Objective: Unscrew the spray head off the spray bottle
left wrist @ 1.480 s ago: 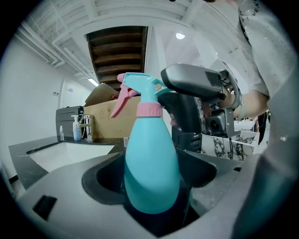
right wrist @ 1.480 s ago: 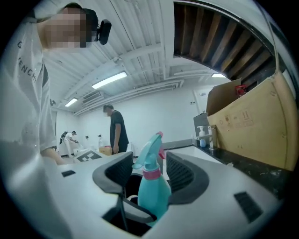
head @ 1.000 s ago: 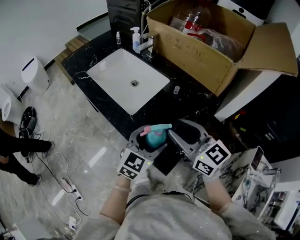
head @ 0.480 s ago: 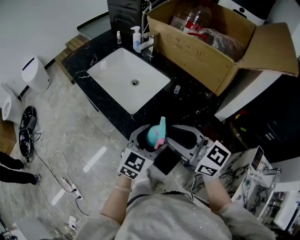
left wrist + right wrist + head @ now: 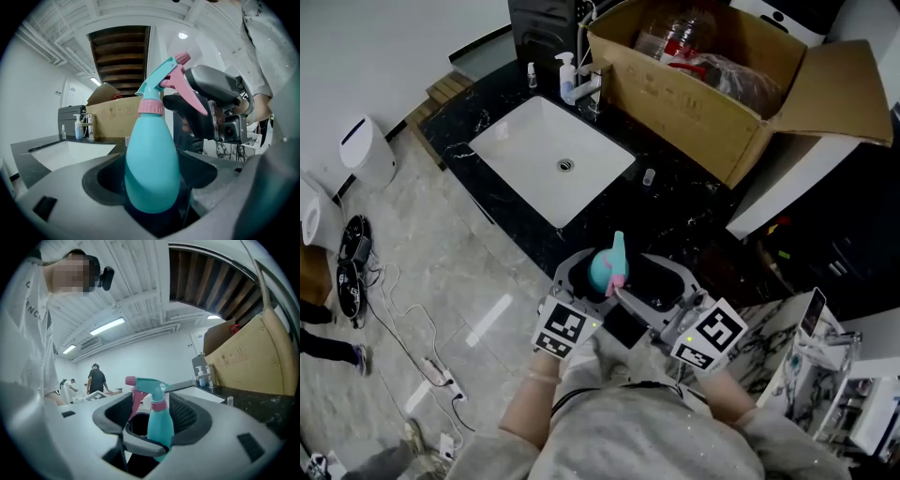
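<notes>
A teal spray bottle [image 5: 600, 272] with a pink collar and pink trigger stands upright between the jaws of my left gripper [image 5: 581, 292], which is shut on its body [image 5: 152, 168]. The spray head [image 5: 165, 77] points up and to the right in the left gripper view. My right gripper [image 5: 649, 289] sits close on the bottle's right in the head view. Its jaws have just been opening. The spray head [image 5: 146, 384] stands between them with gaps on both sides, and the pads do not press on it.
A white sink [image 5: 551, 161] is set in a black countertop [image 5: 694, 202] ahead. Behind it stand a soap dispenser [image 5: 569, 77] and a big open cardboard box [image 5: 712, 84]. A small bottle [image 5: 649, 176] stands on the counter. Cables [image 5: 441, 375] lie on the floor at left.
The spray head has turned from pointing right to pointing away from me. My right gripper has shifted left, closer to the bottle, and its jaws stand wider. The left gripper has kept still.
</notes>
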Motion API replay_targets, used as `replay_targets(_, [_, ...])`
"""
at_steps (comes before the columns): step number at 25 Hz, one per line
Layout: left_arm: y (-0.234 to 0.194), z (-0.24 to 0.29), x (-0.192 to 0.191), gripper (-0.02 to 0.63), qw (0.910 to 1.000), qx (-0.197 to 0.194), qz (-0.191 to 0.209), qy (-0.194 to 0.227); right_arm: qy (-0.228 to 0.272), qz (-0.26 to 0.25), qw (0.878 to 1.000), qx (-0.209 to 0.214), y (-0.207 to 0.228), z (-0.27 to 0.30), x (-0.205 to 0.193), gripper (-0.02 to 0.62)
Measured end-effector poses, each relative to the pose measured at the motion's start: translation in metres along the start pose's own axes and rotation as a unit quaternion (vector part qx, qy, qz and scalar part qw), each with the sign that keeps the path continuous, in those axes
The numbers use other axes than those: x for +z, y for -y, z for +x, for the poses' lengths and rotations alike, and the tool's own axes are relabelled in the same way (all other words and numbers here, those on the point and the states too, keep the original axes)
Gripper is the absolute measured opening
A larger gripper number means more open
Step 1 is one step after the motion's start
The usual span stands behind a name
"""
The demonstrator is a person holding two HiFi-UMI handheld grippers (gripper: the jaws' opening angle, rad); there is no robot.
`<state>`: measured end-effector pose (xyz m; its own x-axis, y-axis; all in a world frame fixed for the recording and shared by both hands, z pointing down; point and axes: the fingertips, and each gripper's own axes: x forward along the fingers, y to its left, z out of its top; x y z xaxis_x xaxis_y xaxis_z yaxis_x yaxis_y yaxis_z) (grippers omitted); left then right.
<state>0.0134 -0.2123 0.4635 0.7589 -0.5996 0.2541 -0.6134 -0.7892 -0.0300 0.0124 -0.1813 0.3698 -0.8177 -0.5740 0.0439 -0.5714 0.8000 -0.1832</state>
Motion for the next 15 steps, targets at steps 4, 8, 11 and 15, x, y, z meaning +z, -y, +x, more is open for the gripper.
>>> replay_targets(4, [0.0, 0.0, 0.0, 0.364, 1.0, 0.001, -0.001, 0.0, 0.008, 0.026, 0.999, -0.025, 0.021, -0.021, 0.0, 0.234])
replay_targets(8, [-0.001, 0.001, -0.001, 0.364, 1.0, 0.001, 0.0, -0.001, 0.008, 0.036, 0.996, -0.082, 0.053, -0.032, -0.003, 0.186])
replay_targets(11, [-0.001, 0.0, -0.002, 0.364, 1.0, 0.001, 0.0, -0.002, 0.014, 0.027, 0.993, -0.114, 0.062, -0.032, 0.002, 0.154])
replay_targets(15, [-0.001, -0.001, -0.002, 0.364, 1.0, 0.001, -0.001, -0.003, 0.043, 0.022, 0.997, -0.059, 0.03, -0.034, 0.014, 0.099])
